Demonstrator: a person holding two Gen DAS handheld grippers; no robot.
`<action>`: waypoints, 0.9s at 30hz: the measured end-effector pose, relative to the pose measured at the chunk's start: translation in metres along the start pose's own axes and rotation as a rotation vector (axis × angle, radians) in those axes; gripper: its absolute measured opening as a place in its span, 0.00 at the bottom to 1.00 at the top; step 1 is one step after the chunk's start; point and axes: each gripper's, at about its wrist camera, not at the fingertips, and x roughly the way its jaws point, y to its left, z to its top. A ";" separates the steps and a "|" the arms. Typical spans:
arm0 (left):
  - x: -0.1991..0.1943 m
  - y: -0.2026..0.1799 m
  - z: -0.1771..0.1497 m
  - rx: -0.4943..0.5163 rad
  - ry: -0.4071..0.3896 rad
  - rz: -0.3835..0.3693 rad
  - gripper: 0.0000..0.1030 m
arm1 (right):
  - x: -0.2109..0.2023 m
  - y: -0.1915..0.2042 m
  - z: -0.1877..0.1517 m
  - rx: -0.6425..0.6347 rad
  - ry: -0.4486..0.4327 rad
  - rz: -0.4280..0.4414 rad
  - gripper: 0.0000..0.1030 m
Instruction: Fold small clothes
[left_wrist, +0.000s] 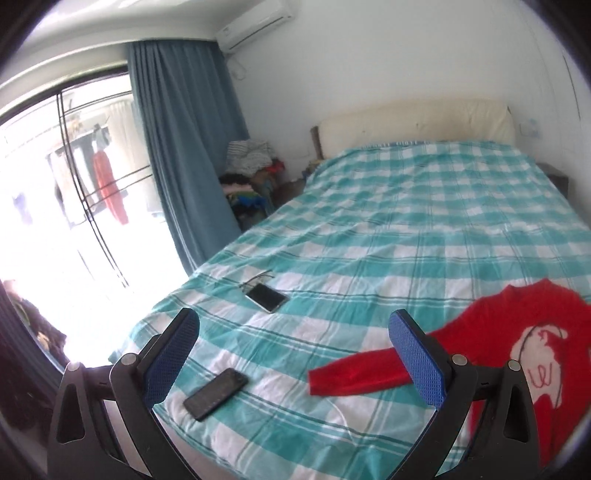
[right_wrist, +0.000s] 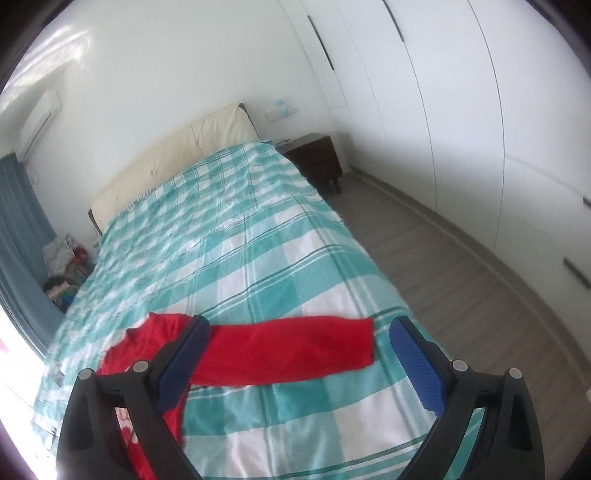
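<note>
Both grippers, left (left_wrist: 293, 356) and right (right_wrist: 299, 363), hover spread and empty above red knitted sweater (left_wrist: 517, 332) lying flat, sleeves outstretched, on teal-checked bed (left_wrist: 406, 221), apparently laid ready for folding.

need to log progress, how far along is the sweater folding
Done: the red knit sweater with a white motif lies spread flat on the teal checked bedspread, both sleeves out. In hand: nothing; the left gripper and right gripper are open above the sleeves. Left: every fold.
</note>
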 end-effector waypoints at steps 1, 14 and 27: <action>0.000 -0.005 -0.003 -0.051 0.003 -0.054 1.00 | 0.002 0.007 -0.001 -0.026 0.013 0.007 0.97; 0.227 -0.147 -0.173 0.111 0.437 -0.260 0.99 | 0.161 0.035 -0.142 -0.192 0.265 -0.371 0.97; 0.264 -0.145 -0.205 -0.003 0.485 -0.308 1.00 | 0.182 0.026 -0.144 -0.221 0.202 -0.402 1.00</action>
